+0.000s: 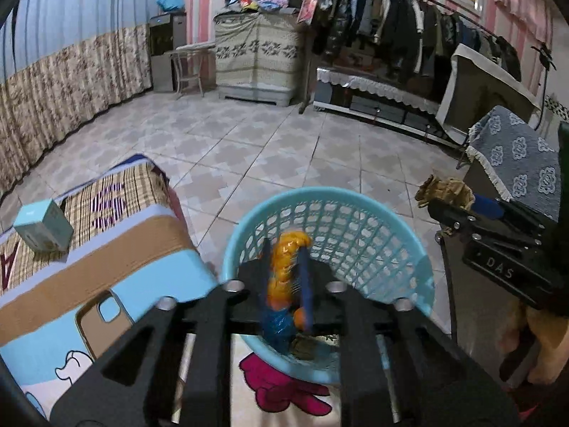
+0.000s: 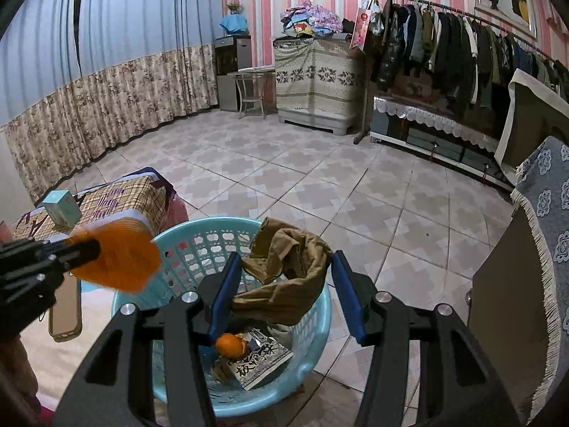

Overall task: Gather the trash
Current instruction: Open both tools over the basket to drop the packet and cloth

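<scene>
Here, item by item, was what I had in view.

Left gripper (image 1: 284,267): over the near rim of the basket, an orange and blue plastic wrapper (image 1: 286,274) standing between its fingers; whether the pads pressed on it I could not tell. From the right wrist camera the same wrapper (image 2: 117,259) appeared as an orange blur at the tip of that gripper (image 2: 83,249), left of the basket.

Right gripper (image 2: 284,284): jaws partly apart, clamped on a crumpled brown paper bag (image 2: 288,277), held above the basket. In the left wrist camera it sat at far right with the bag (image 1: 444,192) at its tip (image 1: 439,204).

Light blue plastic basket (image 2: 313,323): on the tiled floor (image 1: 266,149), just right of the bed. Inside lay an orange peel (image 2: 231,345) and a printed packet (image 2: 263,363).

Bed (image 1: 117,249): patterned cover, with a small pale box (image 1: 44,226) to the far left and a phone case (image 1: 103,320) nearer me.

Right edge: a cabinet under a blue fringed cloth (image 1: 519,156).

Far side: a rail of hanging clothes (image 2: 444,42).
</scene>
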{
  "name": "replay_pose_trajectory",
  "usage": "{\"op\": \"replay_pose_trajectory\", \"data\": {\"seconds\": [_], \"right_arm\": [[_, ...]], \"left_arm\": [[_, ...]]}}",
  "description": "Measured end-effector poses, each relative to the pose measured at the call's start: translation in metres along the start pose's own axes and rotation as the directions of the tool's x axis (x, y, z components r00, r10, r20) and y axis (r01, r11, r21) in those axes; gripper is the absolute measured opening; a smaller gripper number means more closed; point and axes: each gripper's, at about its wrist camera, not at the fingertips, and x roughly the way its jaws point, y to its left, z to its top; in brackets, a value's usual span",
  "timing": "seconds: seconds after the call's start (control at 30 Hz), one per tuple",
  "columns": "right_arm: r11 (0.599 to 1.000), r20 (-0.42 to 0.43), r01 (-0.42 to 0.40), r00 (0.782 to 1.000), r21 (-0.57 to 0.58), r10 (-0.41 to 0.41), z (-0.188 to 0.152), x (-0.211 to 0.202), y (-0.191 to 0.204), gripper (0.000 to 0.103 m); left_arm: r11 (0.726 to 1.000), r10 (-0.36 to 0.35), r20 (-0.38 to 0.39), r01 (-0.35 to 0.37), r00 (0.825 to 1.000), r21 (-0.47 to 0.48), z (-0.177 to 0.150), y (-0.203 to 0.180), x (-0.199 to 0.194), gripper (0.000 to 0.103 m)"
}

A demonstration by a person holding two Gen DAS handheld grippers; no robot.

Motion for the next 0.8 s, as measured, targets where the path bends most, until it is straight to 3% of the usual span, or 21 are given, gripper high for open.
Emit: {"op": "replay_pose_trajectory", "data": {"seconds": [0.03,0.17,0.23,0.53,0.57,0.67,0.8], "right_arm": [[1.0,-0.003,-0.003,1.0,0.0,0.003,-0.001,0.002,0.001,0.052],[1.0,-0.02,-0.012,1.0,-0.004,0.012,-0.007,0.014,0.009,0.052],[1.0,-0.028,-0.013,1.0,-0.007,0.012,-0.009,0.019,0.012,0.052],[1.0,-0.051,-0.026,0.998,0.006,0.026,-0.011,0.041,0.025,0.055],[1.0,-0.053,-0.028,0.998,0.004,0.029,-0.011,0.043,0.027,0.057],[1.0,-0.036,-0.01,0.999,0.0,0.01,-0.009,0.045,0.036,0.084],[1.0,-0.035,0.01,0.999,-0.003,-0.01,-0.004,0.045,0.048,0.094]], "left_arm": [[1.0,0.012,0.0,-0.012,1.0,-0.005,-0.001,0.002,0.002,0.038],[0.998,0.056,0.013,-0.056,0.998,-0.011,-0.002,0.012,0.003,0.052],[0.996,0.086,0.029,-0.086,0.996,-0.019,-0.002,0.018,-0.002,0.066],[0.978,0.195,0.095,-0.186,0.976,-0.088,-0.002,0.053,-0.033,0.092],[0.975,0.21,0.102,-0.2,0.972,-0.097,-0.003,0.057,-0.038,0.094],[0.964,0.248,0.129,-0.233,0.96,-0.125,-0.007,0.07,-0.055,0.098],[0.954,0.28,0.144,-0.258,0.949,-0.152,-0.014,0.086,-0.077,0.098]]}}
